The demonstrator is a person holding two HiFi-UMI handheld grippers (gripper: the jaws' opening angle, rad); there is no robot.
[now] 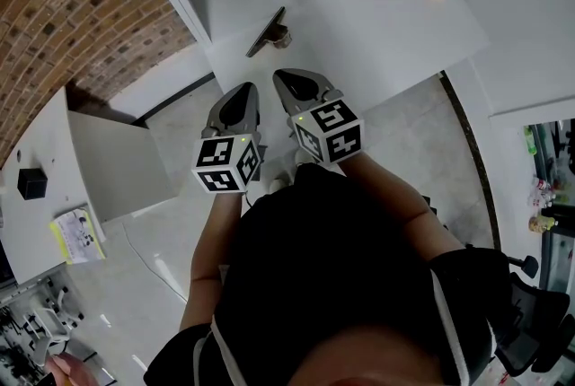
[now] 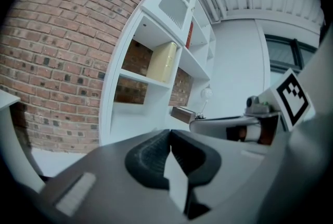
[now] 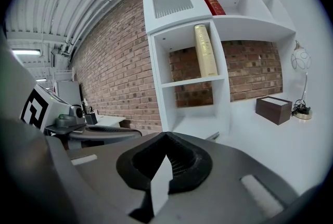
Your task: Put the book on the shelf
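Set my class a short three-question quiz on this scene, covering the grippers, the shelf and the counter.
1. True or false: the left gripper and the right gripper both have their fingers shut, with nothing between them.
2. What stands beside the lamp on the counter? A a brown box; B a mug; C a laptop.
3. Fill in: the book in the top row of the shelf is ____ in colour.
Key: 1 true; 2 A; 3 red.
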